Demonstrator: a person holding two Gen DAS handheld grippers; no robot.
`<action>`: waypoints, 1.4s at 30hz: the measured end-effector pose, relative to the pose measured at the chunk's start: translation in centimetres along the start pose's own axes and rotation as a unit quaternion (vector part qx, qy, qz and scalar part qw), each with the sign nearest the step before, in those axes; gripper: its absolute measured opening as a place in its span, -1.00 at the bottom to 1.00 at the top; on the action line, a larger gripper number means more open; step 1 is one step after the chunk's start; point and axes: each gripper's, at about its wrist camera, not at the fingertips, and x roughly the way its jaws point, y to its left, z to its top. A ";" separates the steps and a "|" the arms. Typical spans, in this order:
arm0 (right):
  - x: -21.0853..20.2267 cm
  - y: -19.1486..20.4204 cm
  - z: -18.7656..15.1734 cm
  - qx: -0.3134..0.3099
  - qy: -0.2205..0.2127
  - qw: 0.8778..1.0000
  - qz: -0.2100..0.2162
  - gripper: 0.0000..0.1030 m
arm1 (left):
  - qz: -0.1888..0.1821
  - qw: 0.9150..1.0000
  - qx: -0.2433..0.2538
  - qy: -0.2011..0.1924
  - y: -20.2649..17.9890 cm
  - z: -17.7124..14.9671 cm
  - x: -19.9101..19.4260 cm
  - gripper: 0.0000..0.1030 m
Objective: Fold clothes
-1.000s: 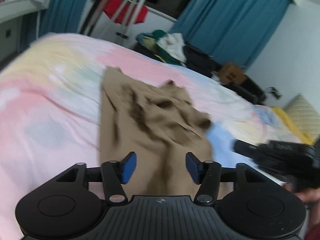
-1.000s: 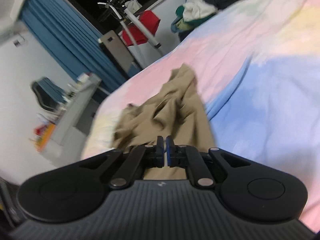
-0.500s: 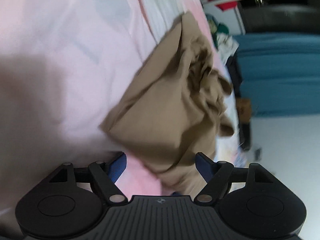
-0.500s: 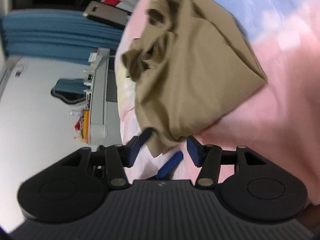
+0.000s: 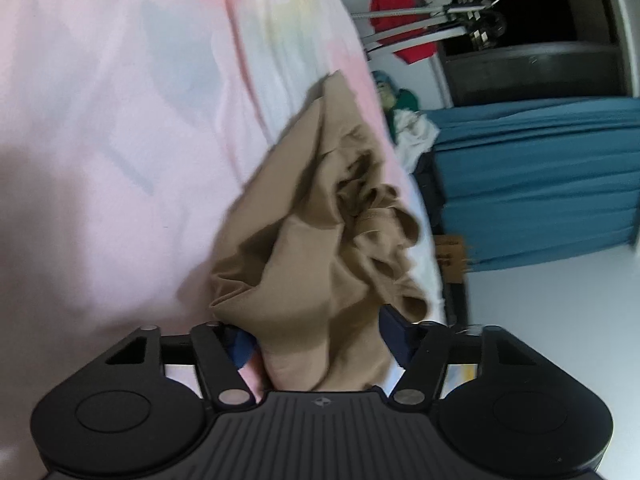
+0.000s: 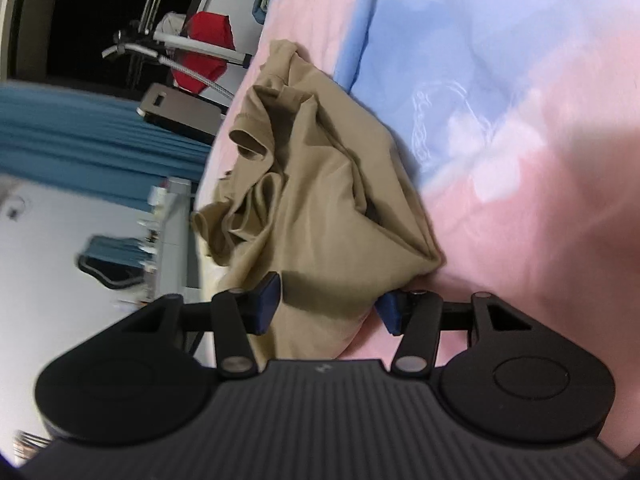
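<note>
A crumpled tan garment (image 5: pixel 304 240) lies on a pastel bedsheet (image 5: pixel 120 120) of pink, blue and yellow. My left gripper (image 5: pixel 316 330), rolled onto its side, straddles the garment's near end. Its jaws are closing with bunched cloth between the blue pads, which do not visibly squeeze it. In the right wrist view the same tan garment (image 6: pixel 320 184) rests on the bedsheet (image 6: pixel 520 120). My right gripper (image 6: pixel 328 304), also rolled, has its jaws closing around the near corner. Cloth fills most of that gap, and the pads stand just at its edges.
Beyond the bed stand a metal clothes rack with a red garment (image 5: pixel 400 28) (image 6: pixel 208 40), blue curtains (image 5: pixel 540 180) (image 6: pixel 80 140), a heap of clothes (image 5: pixel 408 128) and a cardboard box (image 5: pixel 450 260). A desk (image 6: pixel 172 220) lines the bed's far side.
Both grippers rolled sideways and dropped to the garment's near end. The right gripper went from shut to open around the cloth. The left jaws widened, then narrowed over it.
</note>
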 end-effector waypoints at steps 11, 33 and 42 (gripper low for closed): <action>-1.6 2.2 1.1 -0.048 -0.035 0.998 -0.003 -0.69 | 0.015 1.000 0.018 -0.005 -2.8 3.0 -1.2 -0.84; -13.8 5.1 -4.9 -0.112 -0.049 0.992 0.037 -0.71 | -0.009 0.999 0.039 0.001 -6.6 -4.8 -15.3 -0.87; -10.8 8.5 -0.5 -0.089 -0.067 0.992 0.055 -0.71 | -0.040 0.999 0.024 -0.020 -9.1 0.3 -10.7 -0.84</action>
